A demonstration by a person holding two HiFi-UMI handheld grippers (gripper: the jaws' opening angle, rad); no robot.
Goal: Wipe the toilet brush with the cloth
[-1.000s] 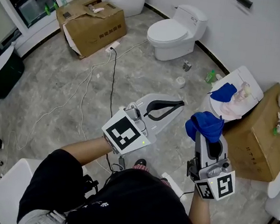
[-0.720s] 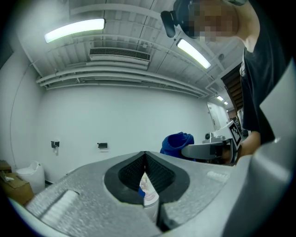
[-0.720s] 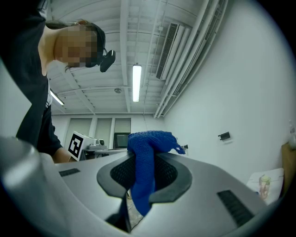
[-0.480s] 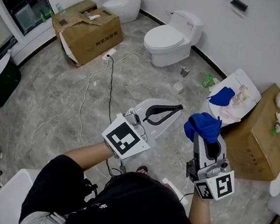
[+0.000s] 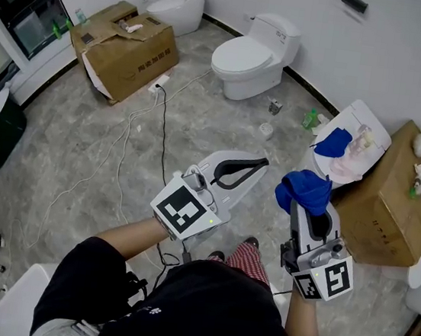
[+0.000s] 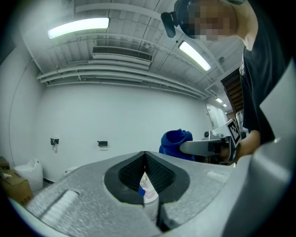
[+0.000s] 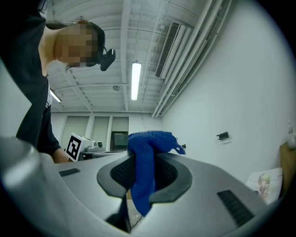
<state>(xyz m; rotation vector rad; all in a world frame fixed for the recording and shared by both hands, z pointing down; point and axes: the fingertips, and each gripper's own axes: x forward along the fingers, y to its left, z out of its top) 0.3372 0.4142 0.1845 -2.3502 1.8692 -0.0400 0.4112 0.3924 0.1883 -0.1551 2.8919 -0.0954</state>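
Observation:
My right gripper (image 5: 313,208) is shut on a bunched blue cloth (image 5: 305,188), which hangs over and between its pads (image 7: 147,147). My left gripper (image 5: 261,163) is held level to the left of it, jaws shut with nothing clamped in them (image 6: 144,155). Through the slit under its pads a small white and blue thing (image 6: 147,193) shows; I cannot tell what it is. In the left gripper view the cloth (image 6: 174,141) and the right gripper are close by on the right. I make out no toilet brush in any view.
A white toilet (image 5: 251,51) stands by the far wall, a smaller one (image 5: 179,5) in the corner. Cardboard boxes sit at the left (image 5: 124,41) and right (image 5: 385,200). A second blue cloth (image 5: 332,141) lies on a white lid. Cables (image 5: 128,141) trail across the floor.
Both grippers have drifted a little across the room with the person, the cloth still in the right one. A foot in a striped slipper has come into view below.

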